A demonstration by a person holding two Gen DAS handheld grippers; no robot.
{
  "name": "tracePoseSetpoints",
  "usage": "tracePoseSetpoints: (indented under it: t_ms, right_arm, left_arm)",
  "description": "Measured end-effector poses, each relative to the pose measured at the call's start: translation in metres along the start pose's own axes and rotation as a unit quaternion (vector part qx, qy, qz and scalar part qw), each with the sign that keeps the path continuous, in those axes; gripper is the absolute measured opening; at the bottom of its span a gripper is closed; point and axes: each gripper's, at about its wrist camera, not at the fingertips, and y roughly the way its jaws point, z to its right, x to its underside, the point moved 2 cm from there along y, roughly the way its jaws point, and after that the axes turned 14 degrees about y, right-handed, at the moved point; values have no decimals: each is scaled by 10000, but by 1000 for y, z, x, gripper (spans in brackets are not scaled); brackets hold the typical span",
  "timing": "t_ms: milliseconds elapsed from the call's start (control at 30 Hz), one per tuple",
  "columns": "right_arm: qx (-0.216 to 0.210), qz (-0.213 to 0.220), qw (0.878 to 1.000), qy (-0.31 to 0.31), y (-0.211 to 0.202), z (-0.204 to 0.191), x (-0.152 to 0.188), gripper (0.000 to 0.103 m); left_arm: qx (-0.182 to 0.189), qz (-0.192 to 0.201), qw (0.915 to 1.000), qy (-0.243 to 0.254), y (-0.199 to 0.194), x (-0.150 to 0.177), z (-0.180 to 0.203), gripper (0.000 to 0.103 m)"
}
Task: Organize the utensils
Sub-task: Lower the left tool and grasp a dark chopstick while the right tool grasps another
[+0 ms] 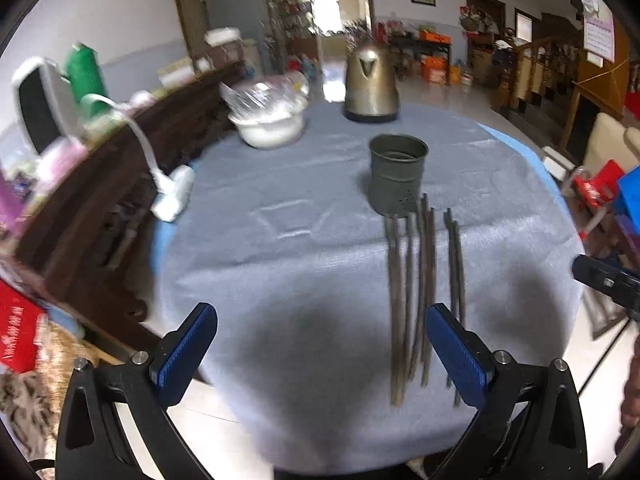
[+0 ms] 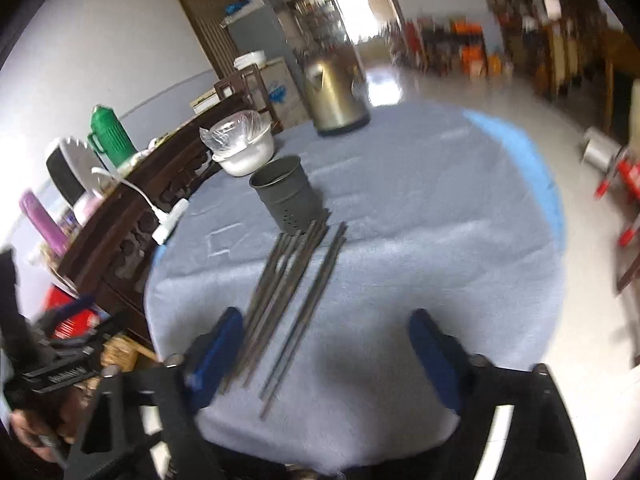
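Several dark metal chopsticks [image 1: 416,292] lie side by side on the grey tablecloth, their far tips near a grey perforated utensil cup [image 1: 397,174] that stands upright. In the right wrist view the chopsticks [image 2: 292,292] run toward the cup [image 2: 289,196]. My left gripper [image 1: 322,328] is open and empty above the near table edge, the chopsticks just inside its right finger. My right gripper [image 2: 326,332] is open and empty, the chopsticks near its left finger. The right gripper's body shows at the left wrist view's right edge [image 1: 608,280].
A round table under grey cloth [image 1: 280,240] holds a brass kettle [image 1: 370,84] and a white bowl with plastic wrap [image 1: 270,120] at the back. A dark wooden cabinet [image 1: 100,200] with a white clip lamp [image 1: 172,192] stands left.
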Motion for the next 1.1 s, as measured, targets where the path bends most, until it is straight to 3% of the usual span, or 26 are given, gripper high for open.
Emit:
tracePoseSetpoints:
  t_ms: [133, 200, 300, 500, 767, 1000, 1100]
  right_arm:
    - [-272, -551, 9974, 383, 53, 8, -21, 54]
    - [-424, -815, 9941, 584, 77, 11, -28, 41]
    - [-517, -1158, 9866, 1025, 116, 20, -37, 40]
    - [-436, -1419, 9802, 1307, 156, 31, -48, 36]
    - [-478, -1779, 9701, 1581, 187, 42, -59, 30]
    - [-425, -1828, 9703, 1524, 199, 40, -59, 15]
    - [-420, -1793, 9729, 1396, 202, 36, -59, 12]
  left_arm:
    - [502, -194, 9985, -58, 47, -15, -4, 101]
    - [804, -351, 9961, -98, 73, -22, -6, 85]
    - [1264, -496, 9907, -120, 103, -32, -5, 68]
    - [1771, -695, 9816, -156, 150, -50, -2, 51]
    - [2249, -936, 9697, -196, 187, -70, 1, 50]
    - [2373, -1051, 9656, -191, 213, -81, 3, 50]
    - [2327, -1029, 9671, 18, 216, -88, 10, 40]
